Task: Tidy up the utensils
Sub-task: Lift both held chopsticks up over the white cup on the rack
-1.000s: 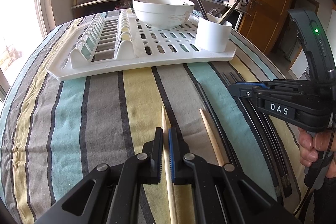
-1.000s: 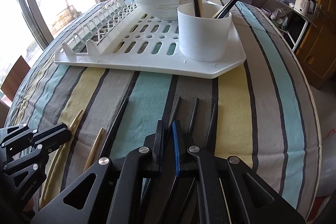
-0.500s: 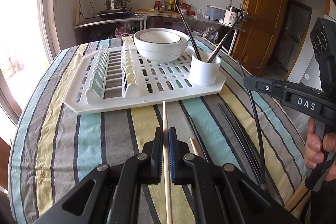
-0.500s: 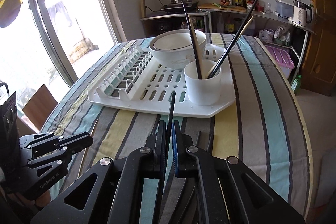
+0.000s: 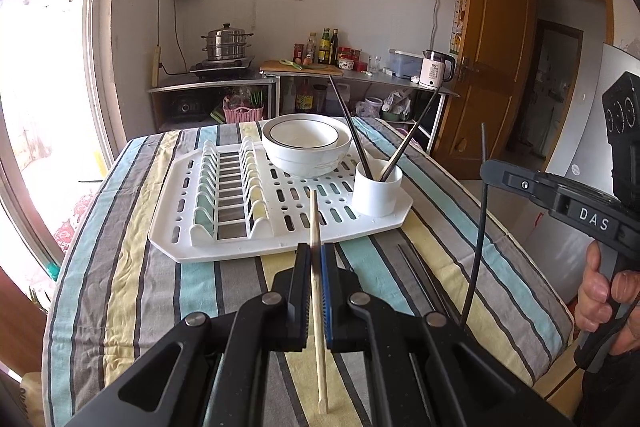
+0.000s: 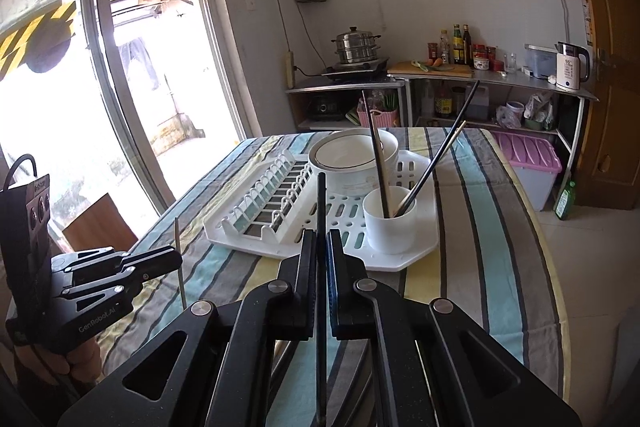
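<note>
My left gripper (image 5: 315,259) is shut on a wooden chopstick (image 5: 314,215) and holds it upright above the striped table. My right gripper (image 6: 321,247) is shut on a black chopstick (image 6: 321,203), also upright above the table. A white cup (image 5: 378,189) stands on the right end of the white dish rack (image 5: 224,247) and holds several chopsticks; it shows in the right wrist view too (image 6: 390,219). Black chopsticks (image 5: 420,275) lie on the table right of my left gripper. The right gripper (image 5: 496,173) with its chopstick (image 5: 480,227) shows at the right of the left wrist view, the left gripper (image 6: 160,259) at the left of the right wrist view.
A white bowl (image 5: 306,145) sits on the rack behind the cup. The rack's left half has plate slots (image 5: 228,187). The striped tablecloth (image 5: 120,287) covers the table. A counter with a steamer pot (image 5: 226,45) and kettle (image 5: 434,69) stands behind; a door (image 5: 492,59) is at right.
Both grippers have risen from the table, each lifting its chopstick clear and turning it upright. The view has pulled back from the rack.
</note>
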### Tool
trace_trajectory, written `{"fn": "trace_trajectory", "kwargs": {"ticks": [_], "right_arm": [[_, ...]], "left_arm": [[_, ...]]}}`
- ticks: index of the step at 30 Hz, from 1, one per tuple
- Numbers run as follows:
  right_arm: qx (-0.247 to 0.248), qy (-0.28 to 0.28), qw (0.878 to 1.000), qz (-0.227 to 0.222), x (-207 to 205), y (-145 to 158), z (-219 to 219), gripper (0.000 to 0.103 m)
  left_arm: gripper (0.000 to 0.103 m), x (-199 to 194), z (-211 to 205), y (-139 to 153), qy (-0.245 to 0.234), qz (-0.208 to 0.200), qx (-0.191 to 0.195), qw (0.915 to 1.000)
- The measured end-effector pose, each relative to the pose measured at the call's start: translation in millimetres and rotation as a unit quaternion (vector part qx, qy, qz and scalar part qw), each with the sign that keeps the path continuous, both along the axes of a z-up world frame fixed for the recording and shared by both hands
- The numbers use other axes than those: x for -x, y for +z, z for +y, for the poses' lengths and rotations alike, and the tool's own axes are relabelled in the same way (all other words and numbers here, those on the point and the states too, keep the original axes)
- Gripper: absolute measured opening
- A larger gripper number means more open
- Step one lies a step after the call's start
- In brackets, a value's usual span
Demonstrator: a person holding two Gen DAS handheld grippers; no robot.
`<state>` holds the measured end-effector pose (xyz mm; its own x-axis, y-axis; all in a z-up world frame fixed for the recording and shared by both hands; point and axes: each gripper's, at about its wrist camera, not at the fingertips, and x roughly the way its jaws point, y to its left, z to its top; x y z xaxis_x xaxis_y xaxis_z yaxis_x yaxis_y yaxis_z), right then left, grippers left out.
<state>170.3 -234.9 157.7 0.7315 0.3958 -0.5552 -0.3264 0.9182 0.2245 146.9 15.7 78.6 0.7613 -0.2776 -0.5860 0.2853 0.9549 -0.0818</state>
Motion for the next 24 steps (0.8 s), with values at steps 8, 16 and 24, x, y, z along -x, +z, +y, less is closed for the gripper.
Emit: {"fn": "trace_trajectory", "kwargs": {"ticks": [8,16,24], "right_arm": [[0.001,0.003,1.000,-0.012,7.5,0.3,-3.4,0.005],[0.007,0.005,1.000,-0.027,12.8,7.7,-7.7,0.004],[0.010,-0.002,0.999,-0.042,7.7,18.5,-13.8,0.004]], "left_arm": [[0.004,7.0,-1.4,7.1,-0.004,-0.008,0.003,1.0000],[0.004,3.8,-2.6,15.5,-0.004,-0.013,0.007,0.9999],[0.004,-12.7,-11.0,32.6,-0.020,-0.019,0.011,0.9995]]}}
